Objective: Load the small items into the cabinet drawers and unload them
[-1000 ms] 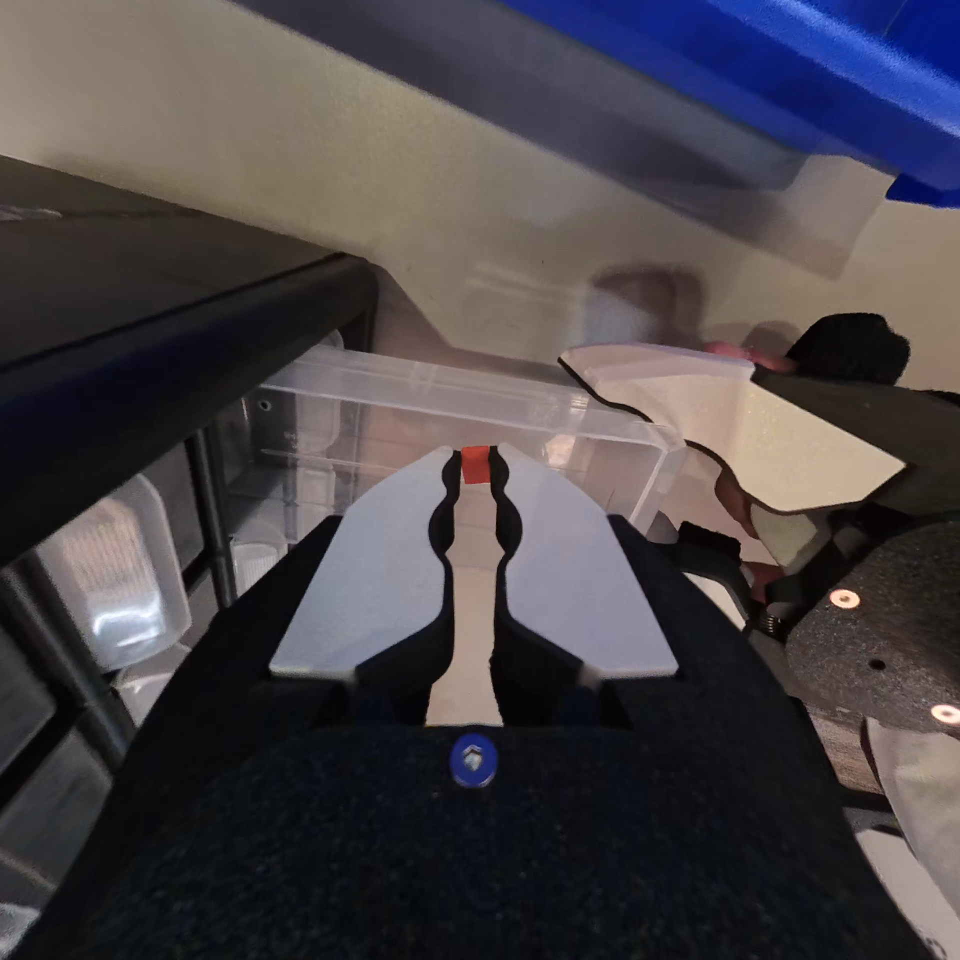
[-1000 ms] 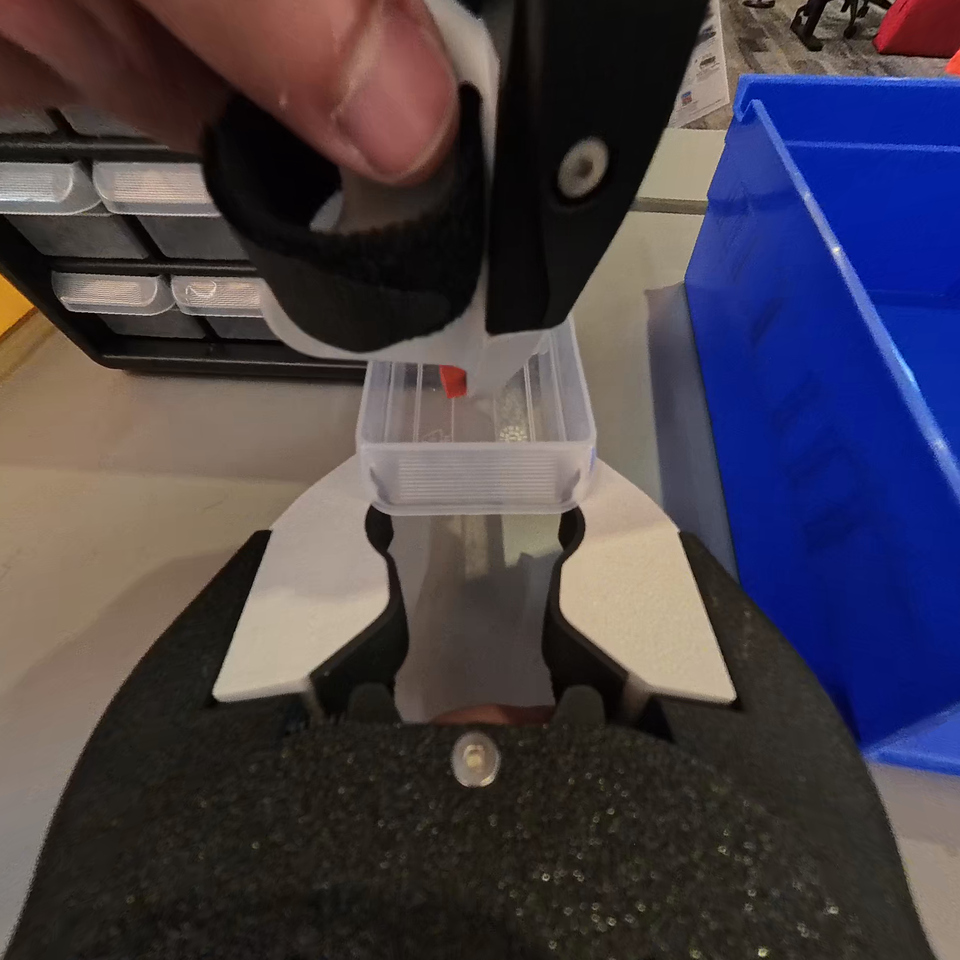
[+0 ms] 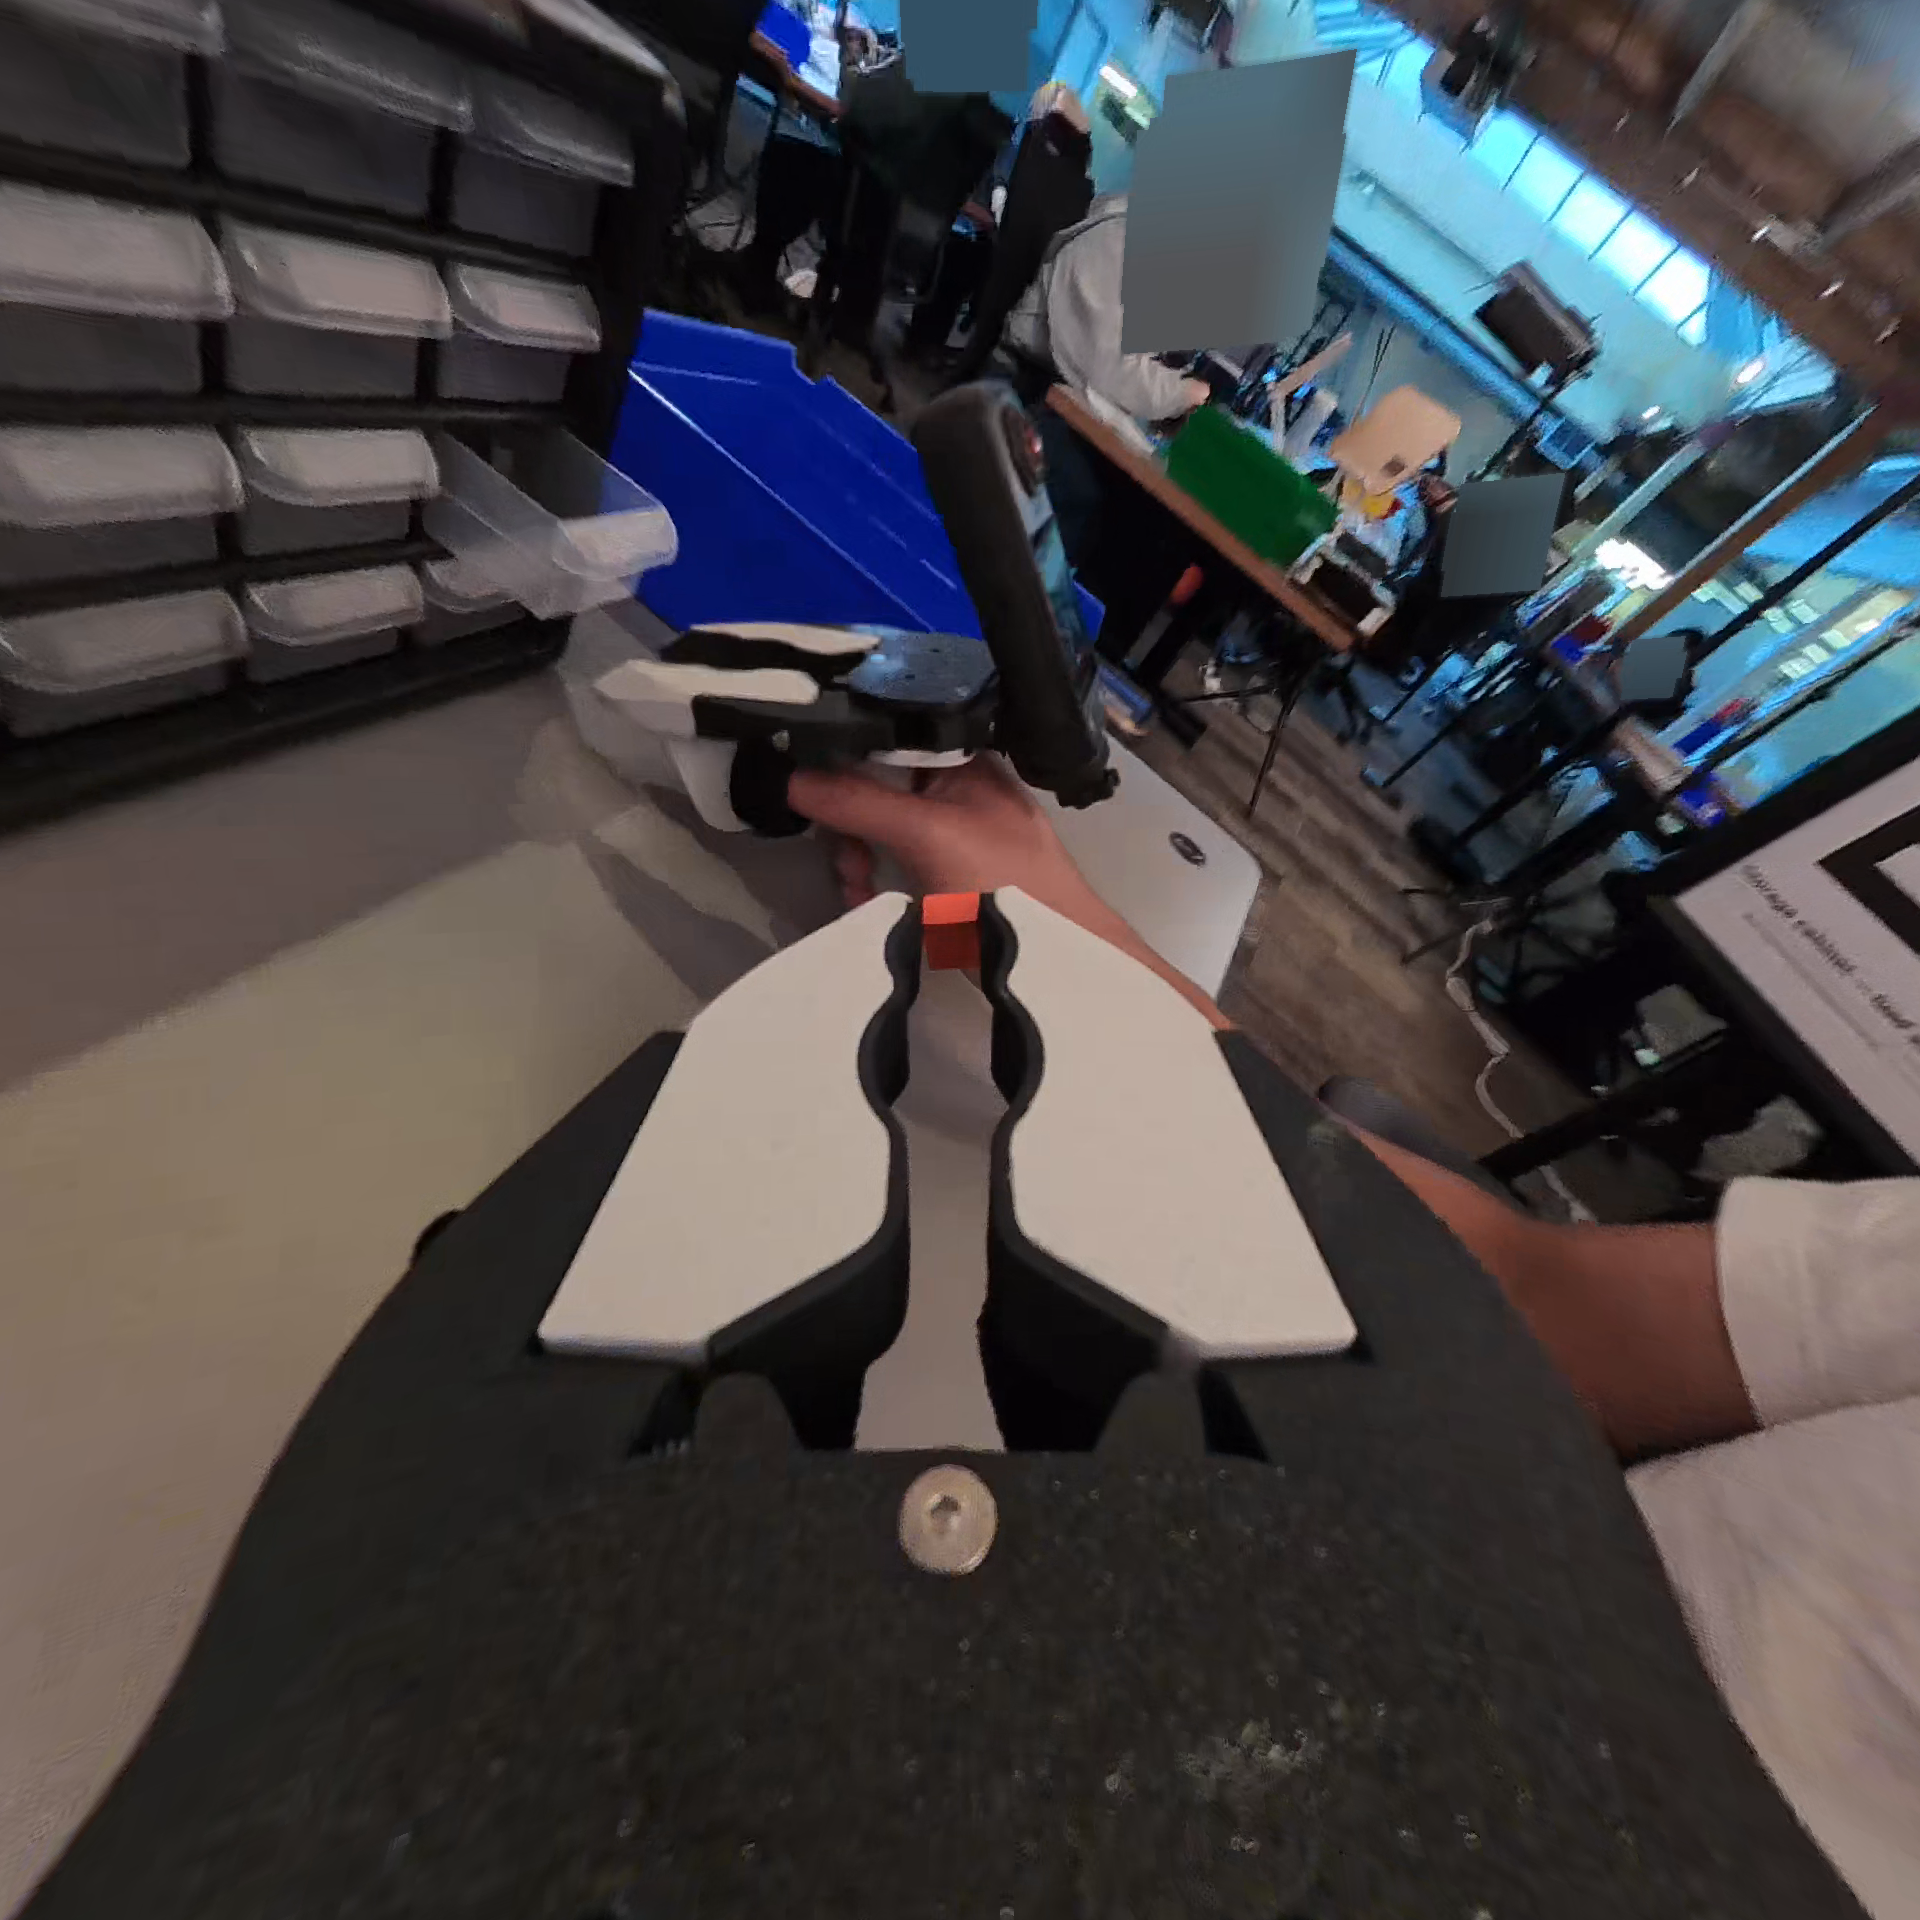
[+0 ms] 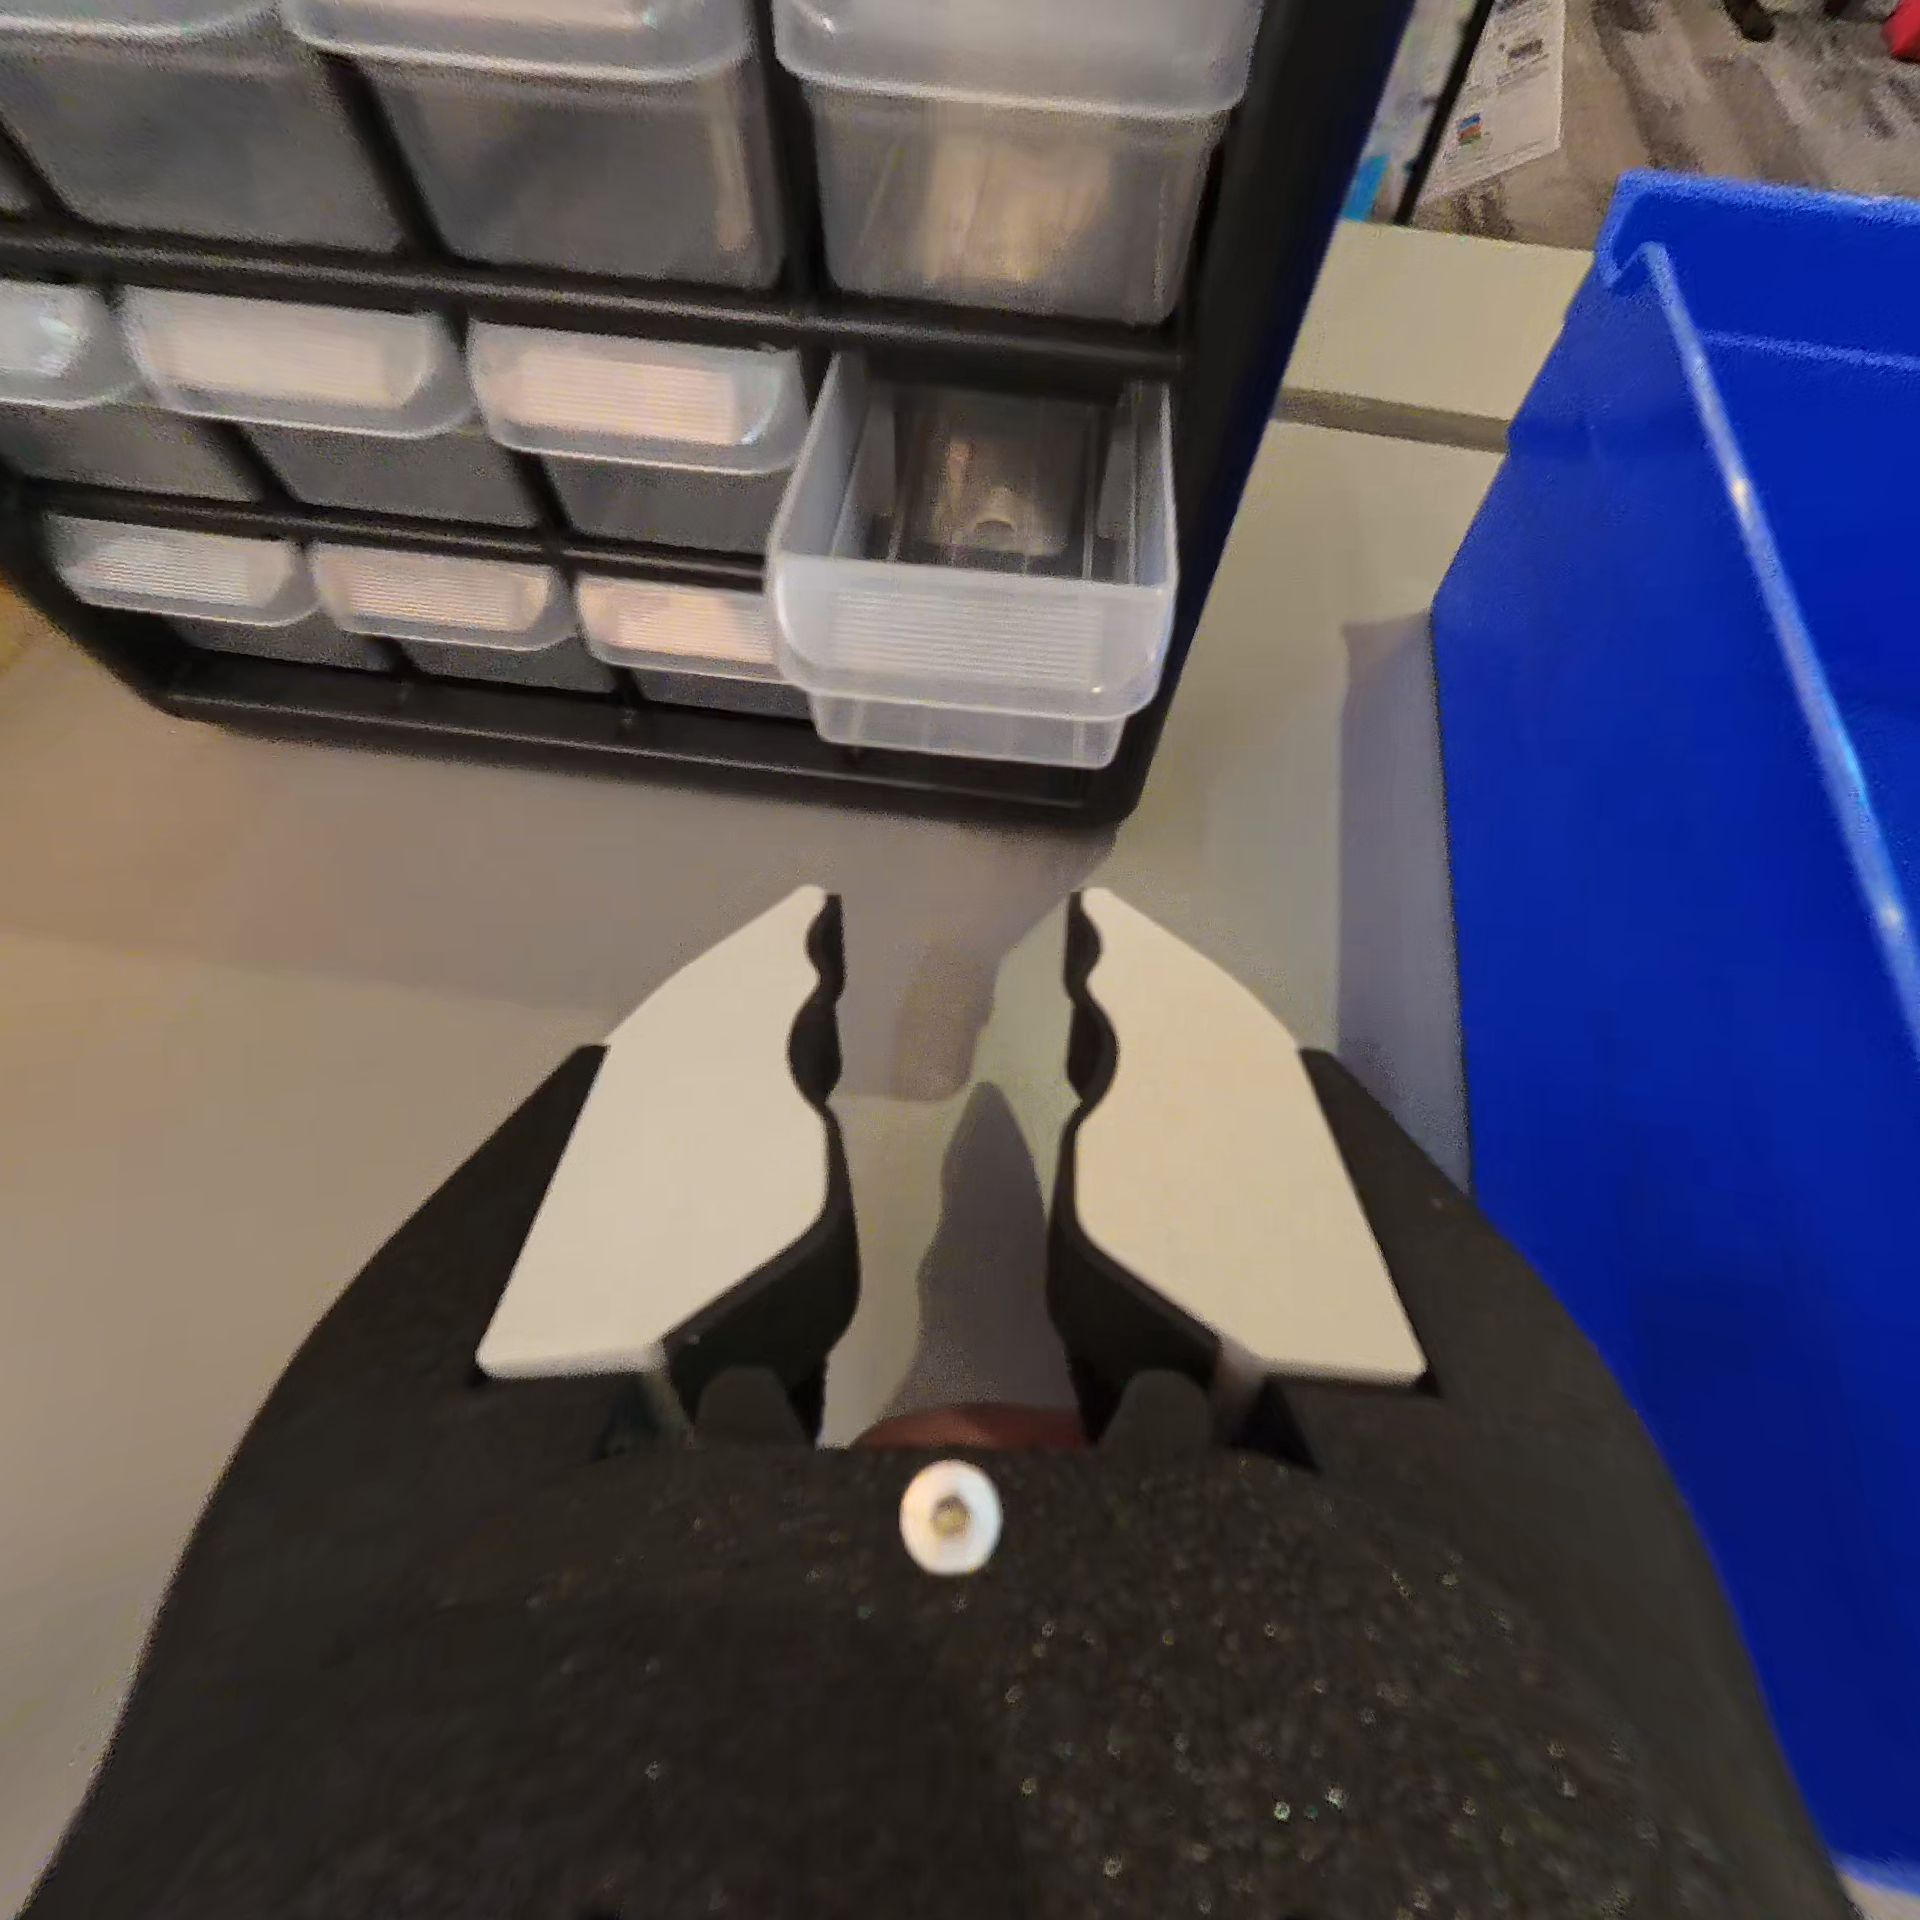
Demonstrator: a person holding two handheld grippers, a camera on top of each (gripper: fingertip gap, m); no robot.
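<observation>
A small red block (image 3: 950,932) sat pinched between the tips of the left claw (image 3: 950,925), held up above the pale table (image 3: 260,1091) and well short of the cabinet. The cabinet (image 4: 1226,436), a black frame filled with rows of clear plastic drawers, stood at the back of the table. One drawer (image 4: 977,613) in its right-hand column, second row from the bottom, was pulled out; in the right wrist view nothing clear could be made out inside it beyond reflections. The drawers around it were pushed in.

The right claw (image 4: 951,914) hung in front of that pulled-out drawer, apart from it, with its fingers spread and nothing between them. In the left wrist view the same claw (image 3: 727,665) appeared farther off, carried by a hand (image 3: 935,831) with a white sleeve (image 3: 1818,1299) behind it. A blue bin (image 4: 1714,727) stood just to the right of the cabinet. Beyond the table lay a blurred workroom with other tables and people.
</observation>
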